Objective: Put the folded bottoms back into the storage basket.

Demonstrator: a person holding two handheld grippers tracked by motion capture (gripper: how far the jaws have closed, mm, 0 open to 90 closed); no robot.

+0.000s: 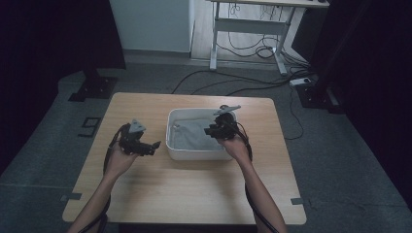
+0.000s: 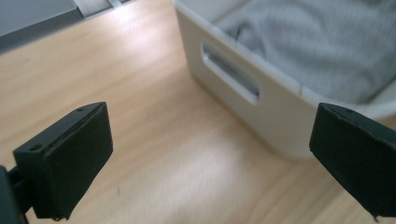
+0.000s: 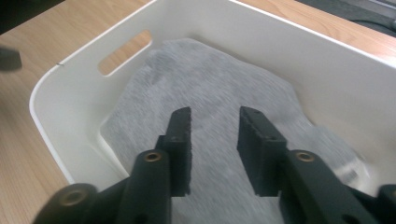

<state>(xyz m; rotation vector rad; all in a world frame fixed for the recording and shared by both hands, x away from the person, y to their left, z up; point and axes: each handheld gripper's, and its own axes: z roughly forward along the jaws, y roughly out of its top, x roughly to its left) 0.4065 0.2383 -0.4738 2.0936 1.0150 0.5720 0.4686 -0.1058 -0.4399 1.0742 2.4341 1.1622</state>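
your left gripper (image 2: 205, 158) hangs released over bare wooden tabletop (image 1: 194, 179) beside the white plastic bin (image 1: 171, 145); your right gripper (image 3: 215, 140), part-closed and empty, hovers above the grey cloth (image 3: 219, 88) inside.

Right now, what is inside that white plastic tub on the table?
A crumpled grey cloth covers the floor of the white plastic tub. Anything beneath the cloth is hidden.

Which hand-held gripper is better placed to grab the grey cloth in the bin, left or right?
Probably right. The right hand-held gripper hangs over the grey cloth inside the white bin, jaws part open with nothing between them. The left hand-held gripper sits outside the bin over the table, jaws wide.
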